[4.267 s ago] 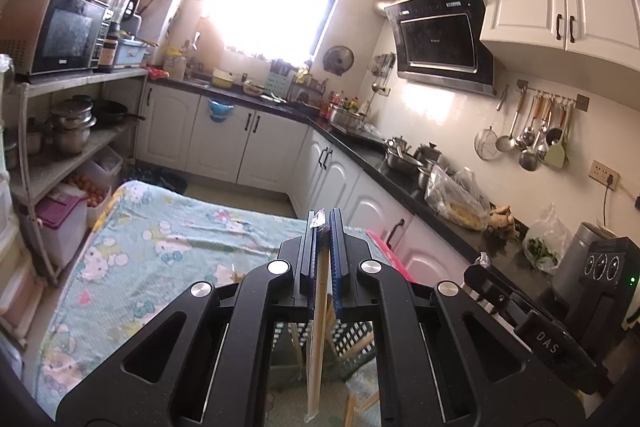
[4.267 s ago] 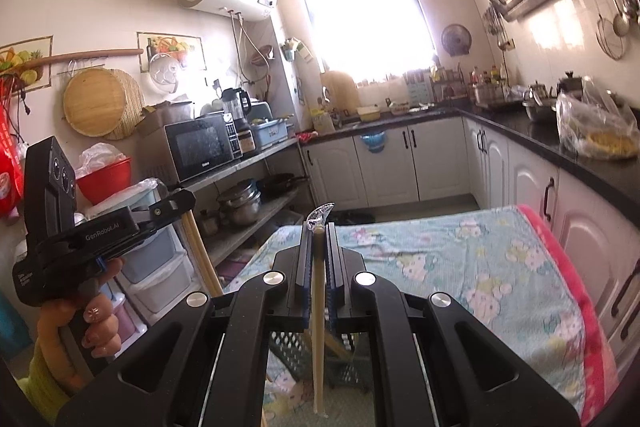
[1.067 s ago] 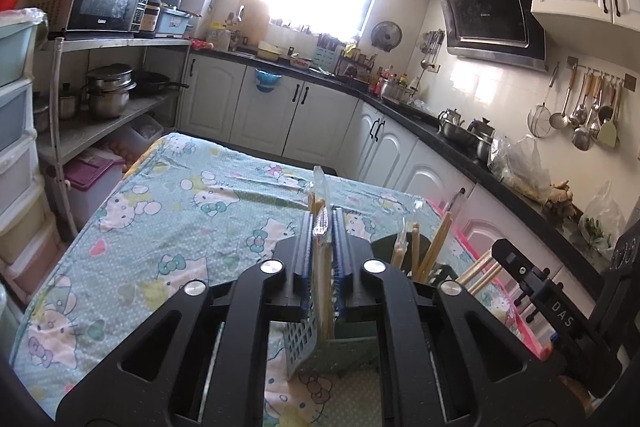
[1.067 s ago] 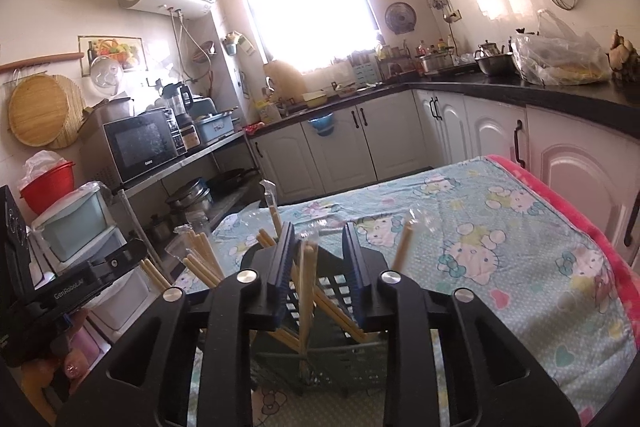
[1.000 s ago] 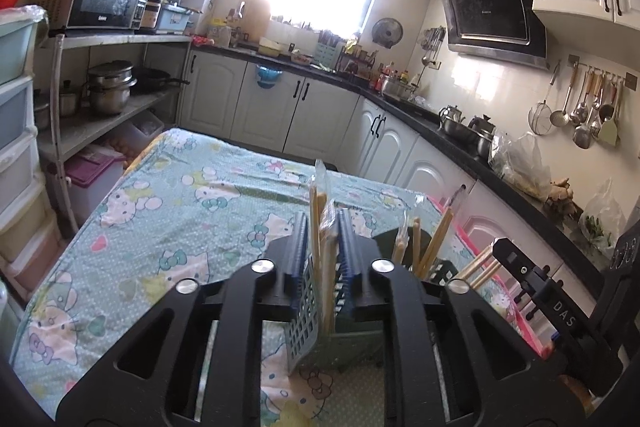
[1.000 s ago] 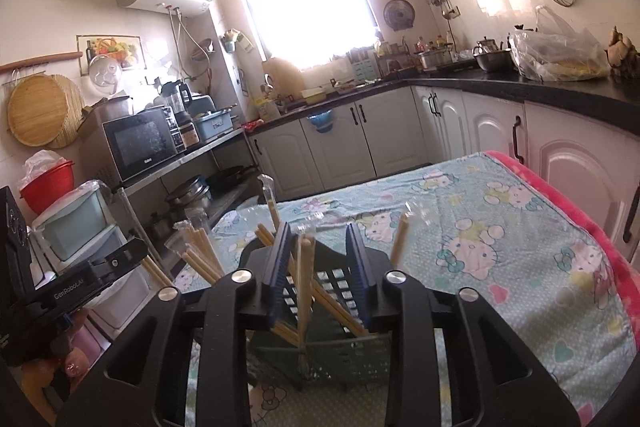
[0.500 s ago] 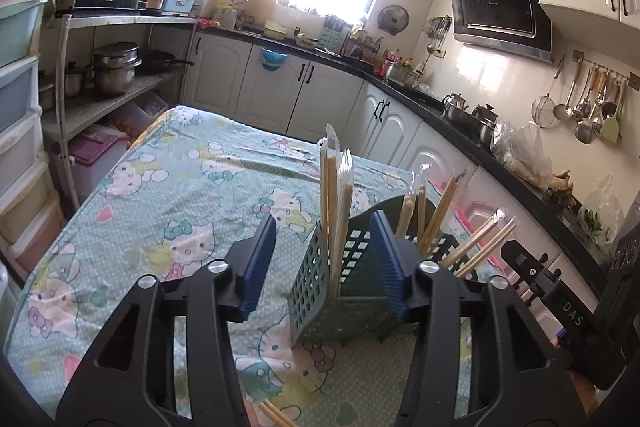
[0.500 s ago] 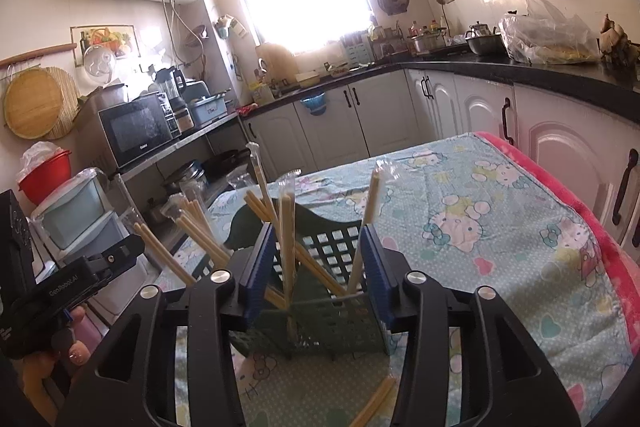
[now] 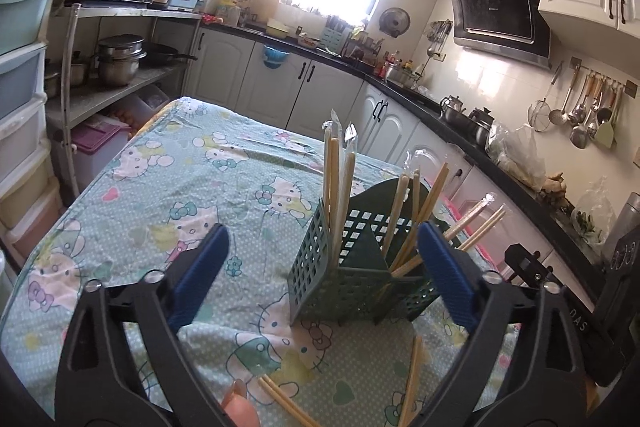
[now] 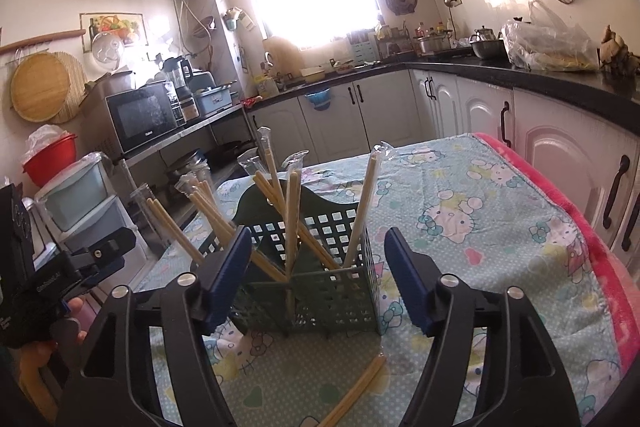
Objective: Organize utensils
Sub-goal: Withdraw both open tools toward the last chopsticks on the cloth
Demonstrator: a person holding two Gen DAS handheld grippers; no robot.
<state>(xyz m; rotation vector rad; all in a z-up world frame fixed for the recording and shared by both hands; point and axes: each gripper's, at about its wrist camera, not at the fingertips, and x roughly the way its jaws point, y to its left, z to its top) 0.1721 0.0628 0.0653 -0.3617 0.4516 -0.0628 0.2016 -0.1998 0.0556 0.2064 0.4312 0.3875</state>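
The dark green perforated plastic utensil basket (image 9: 362,269) stands upright on the table under a pale green cartoon-cat tablecloth (image 9: 168,187), with bare cloth open to its left and far side. The left gripper (image 9: 320,267) has its jaws spread wide, empty, and so does the right gripper (image 10: 318,273), each framing the basket without touching it. Wrapped pale wooden chopsticks (image 9: 340,183) lean in the basket's compartments. The left view shows loose chopsticks (image 9: 412,379) on the cloth before the basket; the right view shows the tablecloth's pink edge (image 10: 560,203) near the white cabinets (image 10: 568,147).
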